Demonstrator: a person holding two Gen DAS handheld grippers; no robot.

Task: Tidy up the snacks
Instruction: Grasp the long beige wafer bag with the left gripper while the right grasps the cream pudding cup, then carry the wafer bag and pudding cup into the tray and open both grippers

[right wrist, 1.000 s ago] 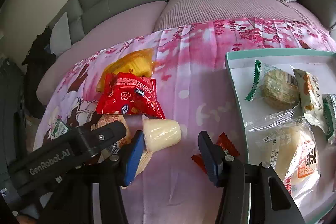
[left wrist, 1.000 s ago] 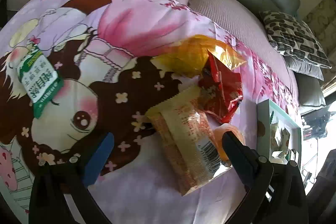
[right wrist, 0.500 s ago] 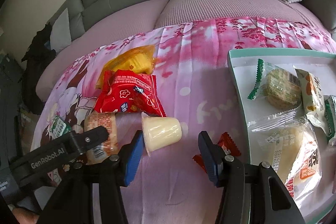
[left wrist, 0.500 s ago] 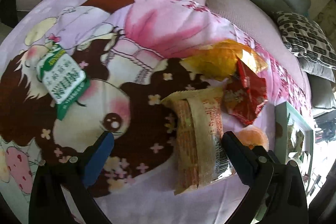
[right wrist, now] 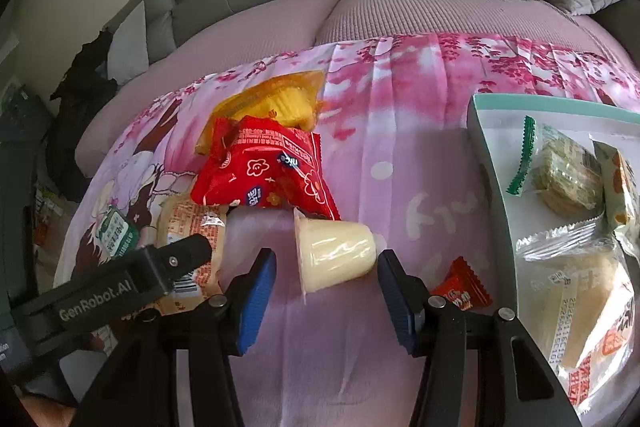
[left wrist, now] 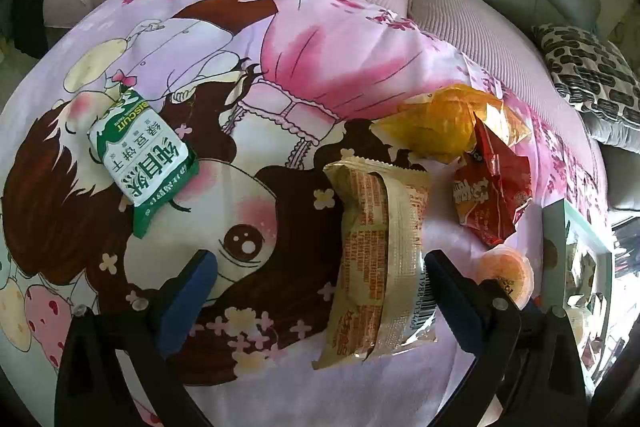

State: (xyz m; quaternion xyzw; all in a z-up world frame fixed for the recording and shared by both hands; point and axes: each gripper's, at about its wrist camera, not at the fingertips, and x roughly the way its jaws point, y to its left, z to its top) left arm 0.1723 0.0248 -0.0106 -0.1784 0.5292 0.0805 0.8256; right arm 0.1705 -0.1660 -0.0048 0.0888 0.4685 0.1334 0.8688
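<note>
Snack packets (right wrist: 264, 173) – nine; jelly cups (right wrist: 334, 253) – one; trays (right wrist: 486, 151) – one.

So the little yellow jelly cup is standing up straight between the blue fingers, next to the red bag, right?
Not quite. The jelly cup is lying on its side, not standing up, as the right wrist view shows. It does sit between the right gripper's blue fingers, which aren't squeezing it, and next to the red bag.

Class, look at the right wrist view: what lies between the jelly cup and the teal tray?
Bare pink cloth, mostly; nearer the camera, a small red candy wrapper lies between the jelly cup and the teal tray.
</note>
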